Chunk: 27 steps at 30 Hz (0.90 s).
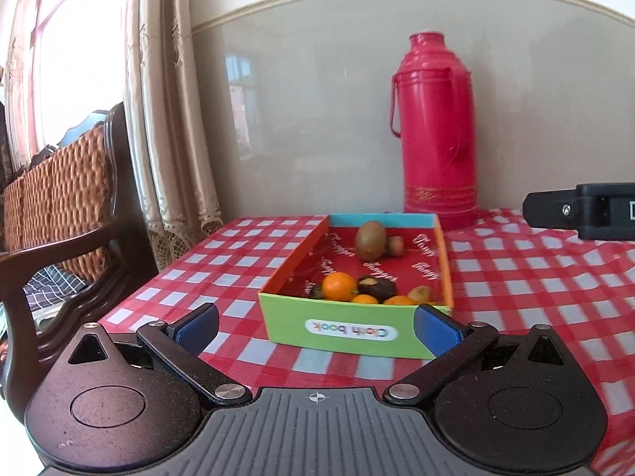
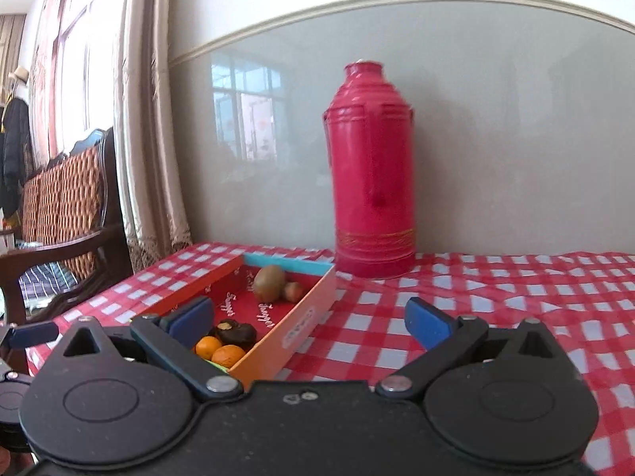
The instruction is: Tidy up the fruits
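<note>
A shallow cardboard box with a green front wall and red lining sits on the checked table. It holds a kiwi, a small brown fruit, several oranges, a dark fruit and a small yellow-brown fruit. My left gripper is open and empty, just in front of the box. My right gripper is open and empty, over the box's right wall; the kiwi and oranges show there. The right gripper's finger shows at the left view's right edge.
A tall red thermos stands behind the box against the wall; it also shows in the right wrist view. A red-and-white checked cloth covers the table. A wooden wicker-back chair and curtains stand left of the table.
</note>
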### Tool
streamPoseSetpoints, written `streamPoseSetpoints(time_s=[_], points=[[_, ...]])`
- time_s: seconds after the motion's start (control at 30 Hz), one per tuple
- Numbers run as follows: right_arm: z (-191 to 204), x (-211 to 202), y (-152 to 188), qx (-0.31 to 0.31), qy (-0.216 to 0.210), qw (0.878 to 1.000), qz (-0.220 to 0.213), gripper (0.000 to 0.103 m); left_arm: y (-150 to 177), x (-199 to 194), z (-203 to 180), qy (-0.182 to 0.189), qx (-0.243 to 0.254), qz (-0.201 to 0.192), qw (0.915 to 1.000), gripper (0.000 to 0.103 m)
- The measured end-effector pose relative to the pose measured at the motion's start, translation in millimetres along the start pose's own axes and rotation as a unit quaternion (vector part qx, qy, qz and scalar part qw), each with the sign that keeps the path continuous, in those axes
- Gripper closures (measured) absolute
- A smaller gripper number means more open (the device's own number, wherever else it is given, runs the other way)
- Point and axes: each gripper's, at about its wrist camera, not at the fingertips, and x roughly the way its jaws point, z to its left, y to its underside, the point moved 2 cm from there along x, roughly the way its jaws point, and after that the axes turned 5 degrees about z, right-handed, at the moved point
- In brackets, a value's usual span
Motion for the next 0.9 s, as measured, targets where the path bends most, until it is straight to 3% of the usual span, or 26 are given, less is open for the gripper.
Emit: streamPoseSetpoints(time_s=[0.2,0.43,0.63,0.9], points=[[-15.3,-54.2,18.6,-0.005,0.024,1.000,-0.005,0.006,5.3,-47.7,-8.8,0.021,-0.019,-0.008,0.9996,0.000],[-32.4,-101.2,54.6,-0.004,0.060,0.998,-0.010,0.006,26.2,-102.6,-14.6,0.032,-0.021,-0.045,0.9983,0.000],[-36.9,-124.9,72.0,-0.011,0.080,0.997,-0.010,0.006,42.6,-119.7,-7.8,0.030,-0.020,-0.050,0.9981,0.000],[-23.7,-126.8,81.3,-0.042,0.095,0.994,-0.022,0.006,47.9,-113.3,-2.7,0.022,-0.030,-0.057,0.9977,0.000]])
